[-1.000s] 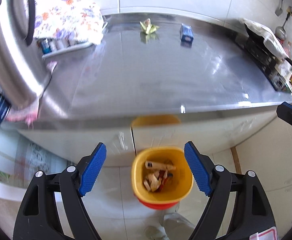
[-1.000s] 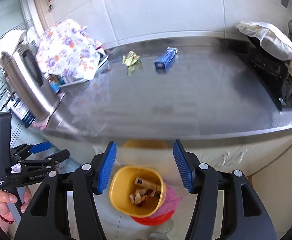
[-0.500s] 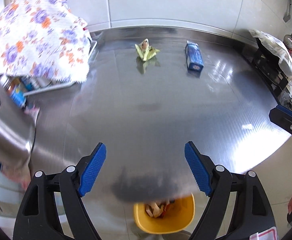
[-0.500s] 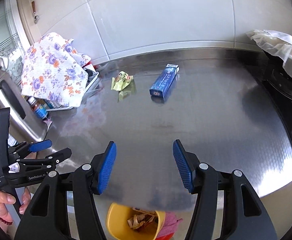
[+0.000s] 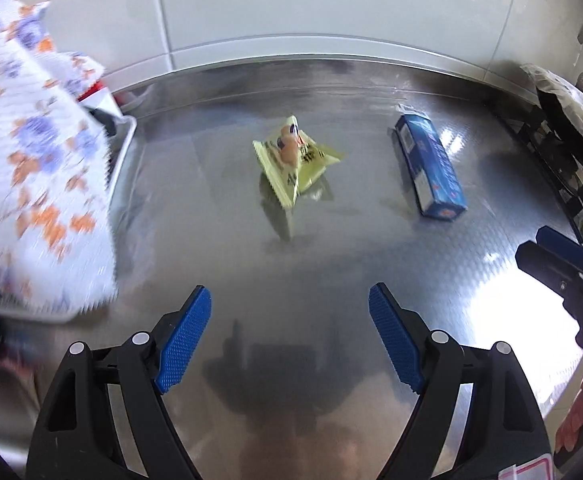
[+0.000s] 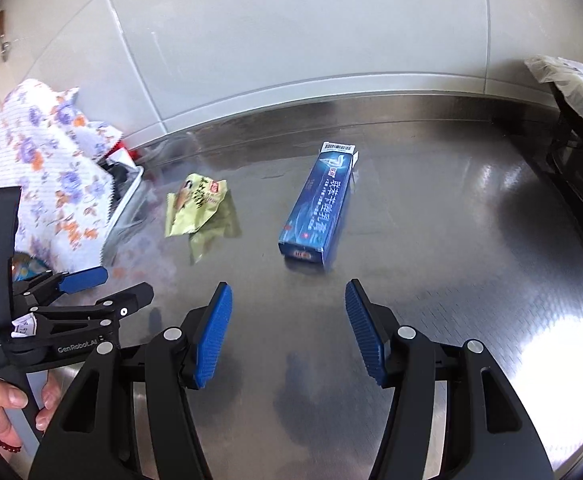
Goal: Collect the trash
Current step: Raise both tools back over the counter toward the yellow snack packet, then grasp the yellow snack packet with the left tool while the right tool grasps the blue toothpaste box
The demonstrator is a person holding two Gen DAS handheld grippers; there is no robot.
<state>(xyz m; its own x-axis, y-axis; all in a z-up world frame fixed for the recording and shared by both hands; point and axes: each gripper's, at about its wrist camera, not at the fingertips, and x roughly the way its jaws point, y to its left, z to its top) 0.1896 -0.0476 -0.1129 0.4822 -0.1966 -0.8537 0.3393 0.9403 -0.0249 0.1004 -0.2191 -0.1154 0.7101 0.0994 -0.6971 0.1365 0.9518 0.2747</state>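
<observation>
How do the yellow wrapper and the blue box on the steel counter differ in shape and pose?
The yellow wrapper is crumpled and peaked; the blue box is a crisp, straight-edged carton. The wrapper sits nearer the floral cloth, the box nearer the stove side. Both rest untouched on the steel counter.

Both wrist views angled down, sharing one steel counter (image 5: 291, 240).

A crumpled yellow-green snack wrapper (image 5: 295, 160), a blue cardboard box (image 6: 319, 208) and a white cloth (image 5: 31, 168) patterned with purple-orange flowers are seen.
</observation>
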